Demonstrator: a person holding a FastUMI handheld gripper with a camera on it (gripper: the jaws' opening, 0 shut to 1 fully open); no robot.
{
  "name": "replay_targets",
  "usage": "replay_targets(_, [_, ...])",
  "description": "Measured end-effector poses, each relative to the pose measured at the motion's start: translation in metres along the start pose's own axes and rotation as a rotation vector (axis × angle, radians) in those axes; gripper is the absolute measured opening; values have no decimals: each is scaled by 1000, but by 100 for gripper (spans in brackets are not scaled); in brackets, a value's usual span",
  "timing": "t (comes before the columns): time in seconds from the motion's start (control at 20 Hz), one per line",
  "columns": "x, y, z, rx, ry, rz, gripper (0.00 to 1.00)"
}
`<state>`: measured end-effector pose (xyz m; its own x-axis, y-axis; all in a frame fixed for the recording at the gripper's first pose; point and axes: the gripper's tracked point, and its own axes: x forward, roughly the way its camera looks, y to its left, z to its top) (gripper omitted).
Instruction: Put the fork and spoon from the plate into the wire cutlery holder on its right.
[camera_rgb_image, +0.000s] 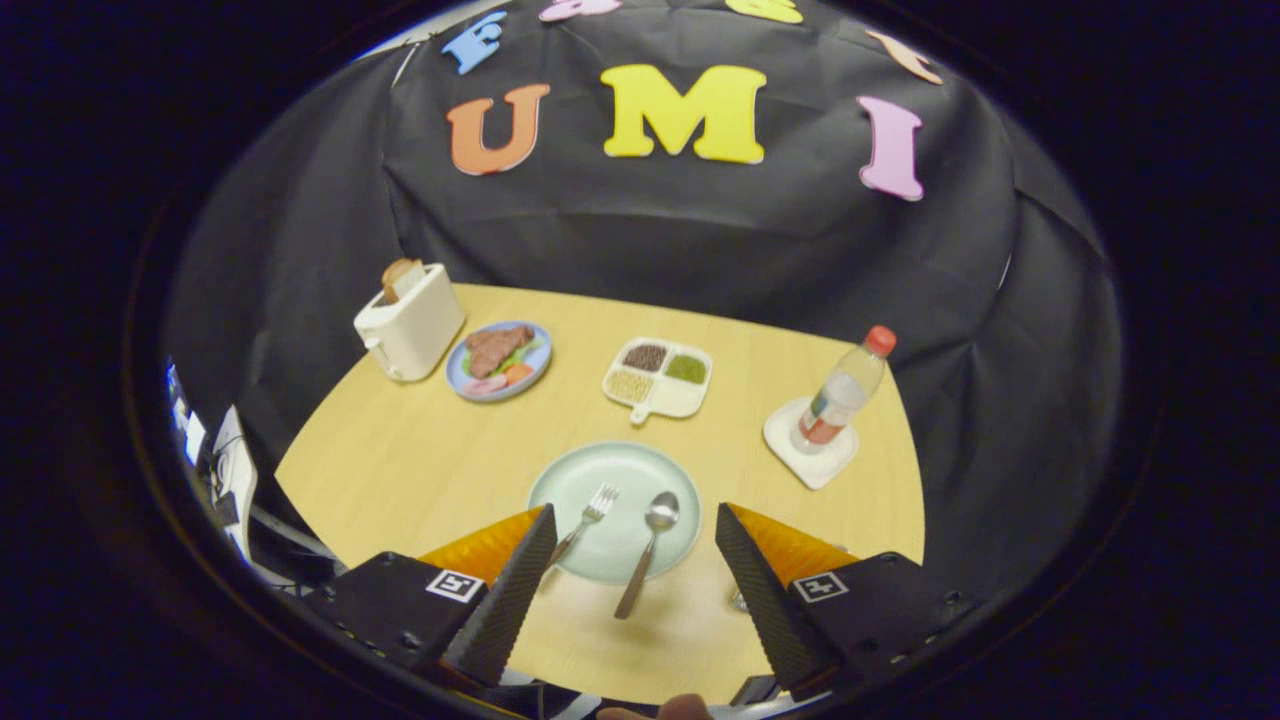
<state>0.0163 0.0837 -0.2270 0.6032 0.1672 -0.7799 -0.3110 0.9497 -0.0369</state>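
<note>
A pale green plate (585, 478) lies on the wooden table just ahead of my fingers. On it a fork (592, 512) lies to the left and a spoon (647, 553) to the right, both with handles pointing toward me; the spoon's handle runs off the plate's near rim. My gripper (635, 525) hovers above the near edge of the plate, open, with the two utensils seen between its fingers and nothing held. A bit of wire holder (740, 600) peeks out behind the right finger, mostly hidden.
Beyond the plate stands a white four-part dish of grains (658, 378). A blue plate of food (499, 359) and a white toaster (410, 322) sit at the far left. A bottle with a red cap (842, 392) stands on a white coaster (810, 442) at the right.
</note>
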Motion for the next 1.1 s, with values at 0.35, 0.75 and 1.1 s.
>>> replay_targets(0.35, [44,9,-74,53,378,-2,95])
replay_targets(0.75, [94,4,-121,43,547,-29,94])
replay_targets(1.1, [111,4,-135,98,600,-41,34])
